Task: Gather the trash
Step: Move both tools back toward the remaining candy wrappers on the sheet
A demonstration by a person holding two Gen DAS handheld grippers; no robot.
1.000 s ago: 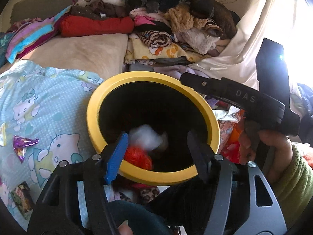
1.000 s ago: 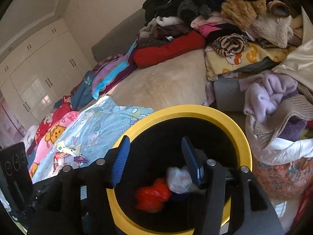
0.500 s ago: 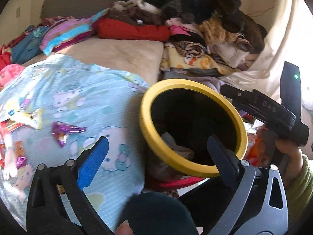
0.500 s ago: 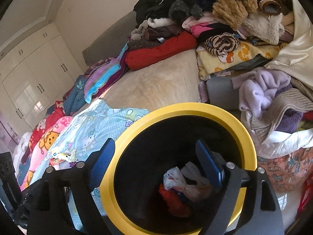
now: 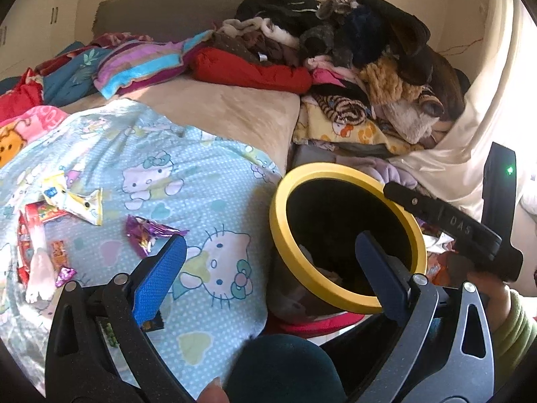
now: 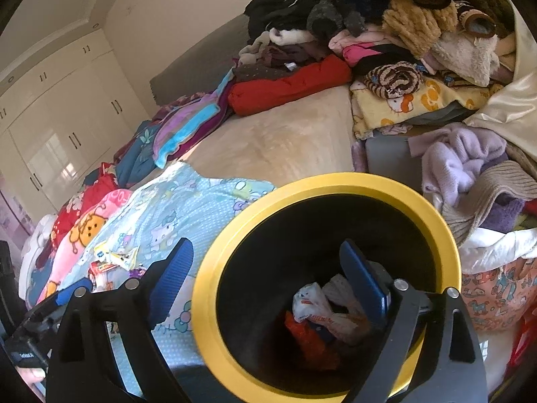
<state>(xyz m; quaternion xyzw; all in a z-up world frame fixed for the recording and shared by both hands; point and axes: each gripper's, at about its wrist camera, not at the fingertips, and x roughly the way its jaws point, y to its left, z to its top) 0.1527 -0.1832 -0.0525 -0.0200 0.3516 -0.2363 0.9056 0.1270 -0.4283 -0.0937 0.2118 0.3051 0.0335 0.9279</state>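
Right hand-held gripper (image 6: 265,283) opening over binned wrappers (image 6: 322,315), elsewhere unseen.

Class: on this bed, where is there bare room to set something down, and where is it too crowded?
Free: the beige blanket, bordered by the red cushion, the clothes pile and the blue cartoon sheet; also the sheet's near part beside the yellow-rimmed bin. Crowded: the sheet's left side, littered with wrappers, and the clothes pile.

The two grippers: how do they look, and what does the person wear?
Both grippers, left and right, have black speckled frames, silver bolts and ribbed blue fingers. The right one's body is marked "DAS" with a green light. A green sleeve covers that wrist.
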